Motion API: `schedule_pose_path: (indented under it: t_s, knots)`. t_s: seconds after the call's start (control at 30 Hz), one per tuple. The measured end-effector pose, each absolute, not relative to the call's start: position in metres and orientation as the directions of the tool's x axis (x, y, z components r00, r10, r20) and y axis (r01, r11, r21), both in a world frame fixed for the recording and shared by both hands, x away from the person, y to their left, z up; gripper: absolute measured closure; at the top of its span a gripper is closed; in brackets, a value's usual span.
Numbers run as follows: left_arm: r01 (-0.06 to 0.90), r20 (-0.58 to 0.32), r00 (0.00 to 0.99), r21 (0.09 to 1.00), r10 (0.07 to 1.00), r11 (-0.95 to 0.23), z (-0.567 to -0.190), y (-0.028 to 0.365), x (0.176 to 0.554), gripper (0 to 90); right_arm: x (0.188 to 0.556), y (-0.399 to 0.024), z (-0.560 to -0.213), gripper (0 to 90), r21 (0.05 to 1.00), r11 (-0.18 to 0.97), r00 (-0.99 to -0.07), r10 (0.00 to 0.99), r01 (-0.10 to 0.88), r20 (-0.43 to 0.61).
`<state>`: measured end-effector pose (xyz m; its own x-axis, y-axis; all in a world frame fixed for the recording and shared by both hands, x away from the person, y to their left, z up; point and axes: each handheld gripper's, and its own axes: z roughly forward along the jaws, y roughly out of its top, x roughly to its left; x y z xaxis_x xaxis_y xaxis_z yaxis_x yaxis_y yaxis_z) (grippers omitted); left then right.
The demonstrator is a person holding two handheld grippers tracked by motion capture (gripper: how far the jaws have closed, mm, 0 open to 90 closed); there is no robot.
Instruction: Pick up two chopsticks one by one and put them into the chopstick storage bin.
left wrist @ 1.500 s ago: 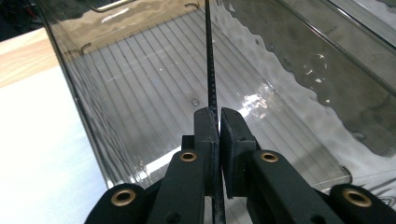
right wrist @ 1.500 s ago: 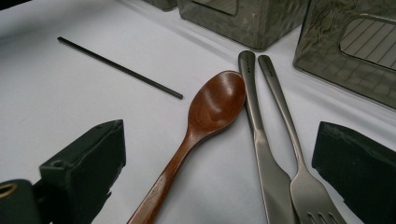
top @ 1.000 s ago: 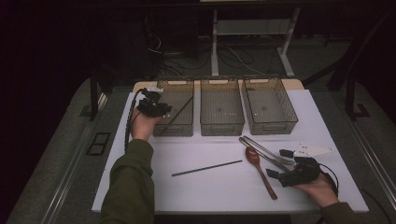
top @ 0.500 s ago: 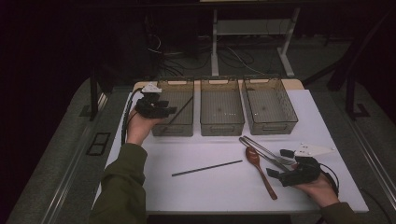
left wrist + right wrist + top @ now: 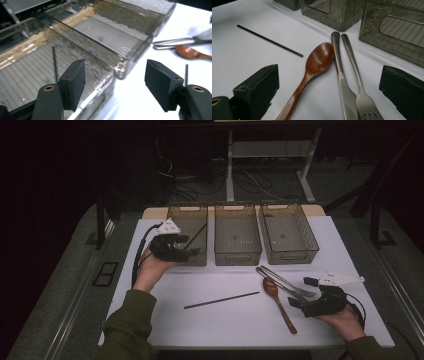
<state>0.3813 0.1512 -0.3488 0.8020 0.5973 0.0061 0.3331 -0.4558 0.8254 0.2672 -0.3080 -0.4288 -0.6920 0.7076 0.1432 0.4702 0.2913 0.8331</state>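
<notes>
Two claws are seen, one in each hand. Left claw (image 5: 189,245) is held over the near end of the left bin (image 5: 186,215), at about ten o'clock on the white surface (image 5: 230,320). Its jaws have just been opening and are parted, with nothing between them. Right claw (image 5: 301,292) is rested at about four o'clock, spread wide, with nothing gripped.

Three clear bins are lined up at twelve o'clock: the left bin, a middle bin (image 5: 237,232) and a right bin (image 5: 287,231). Two thin black sticks are counted: one stick (image 5: 54,63) is laid inside the left bin, and one loose stick (image 5: 221,300) is laid at six o'clock on the surface. One brown spoon (image 5: 276,299), one knife (image 5: 340,75) and one fork (image 5: 358,86) are laid side by side in front of the right claw.

Since a second ago, the left claw has been drawn back toward the person. The right claw has been kept in place.
</notes>
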Motion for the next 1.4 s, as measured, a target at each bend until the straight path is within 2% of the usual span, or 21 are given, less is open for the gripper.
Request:
schedule_pose_path:
  t_s: [0.2,0.8,1.13,1.23,1.4]
  knots:
    - [0.321,0.005,0.823,0.822,0.568,-0.471,-0.359,0.145,0.367,28.9,0.267,-0.304,-0.431,2.2,0.83,0.323,-0.713,0.69,0.454,0.121]
    - [0.279,-0.023,0.867,0.849,0.497,-0.448,-0.389,0.137,0.32,25.5,0.266,-0.306,-0.434,2.3,0.837,0.313,-0.711,0.693,0.449,0.122]
    - [0.272,-0.028,0.874,0.855,0.485,-0.442,-0.406,0.136,0.296,27.6,0.264,-0.306,-0.434,2.3,0.84,0.306,-0.71,0.693,0.448,0.127]
    - [0.28,-0.061,0.883,0.864,0.465,-0.419,-0.413,0.138,0.289,29.5,0.264,-0.306,-0.434,2.2,0.84,0.306,-0.712,0.691,0.448,0.128]
    - [0.286,-0.076,0.9,0.846,0.429,-0.45,-0.423,0.138,0.285,35.1,0.263,-0.305,-0.435,2.2,0.84,0.308,-0.713,0.69,0.446,0.126]
